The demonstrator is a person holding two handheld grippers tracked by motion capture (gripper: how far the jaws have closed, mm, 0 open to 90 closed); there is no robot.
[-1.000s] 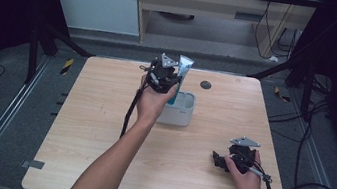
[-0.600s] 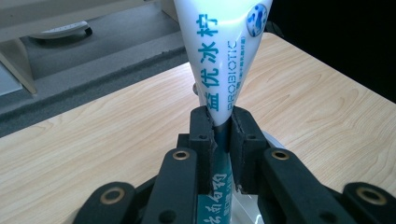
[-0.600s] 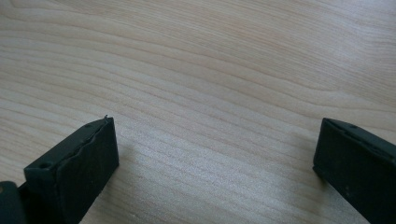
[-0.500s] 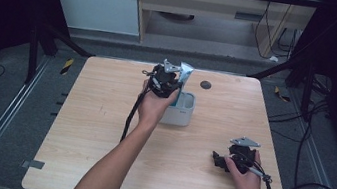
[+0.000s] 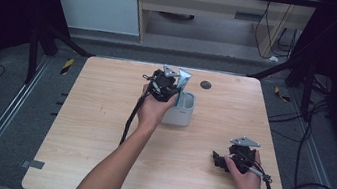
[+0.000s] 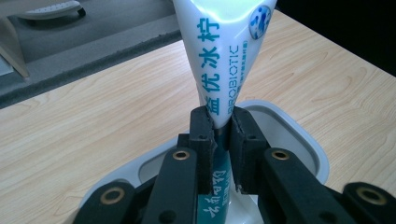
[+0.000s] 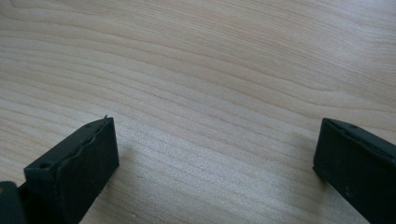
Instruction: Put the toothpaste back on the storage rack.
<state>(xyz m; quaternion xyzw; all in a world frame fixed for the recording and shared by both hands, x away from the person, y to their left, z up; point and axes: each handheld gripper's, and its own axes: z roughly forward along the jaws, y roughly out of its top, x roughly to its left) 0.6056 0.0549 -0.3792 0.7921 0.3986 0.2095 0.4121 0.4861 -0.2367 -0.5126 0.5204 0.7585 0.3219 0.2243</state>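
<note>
A pale wooden table [image 5: 102, 115] fills the scene from above, ringed by dark floor, metal rails and loose cables, with a small dark disc [image 5: 205, 85] near its far edge. Just past the table's middle stands a light grey cup [image 5: 180, 111] with rounded corners, its open mouth facing up. Over that cup hangs the left gripper [image 5: 172, 81], held at the end of an outstretched forearm, its jaws clenched on a white tube [image 6: 224, 60] printed with teal lettering. In the left gripper view the tube stands close to upright: its flat crimped end flares wide above the jaws, its narrower lower part runs down between them toward the cup's rim [image 6: 299, 135], which curves around directly beneath. How deep the tube's lower end sits inside the cup cannot be told, since the jaws cover it. The tube's long axis lines up roughly with the cup's opening, so the move ahead looks like a straight lowering and letting go rather than any sideways carry. The right gripper [image 5: 219, 161] rests well apart at the near right of the table, its jaws spread wide over bare wood in the right gripper view, grasping nothing; the left hand is plainly the nearer to cup and tube.
</note>
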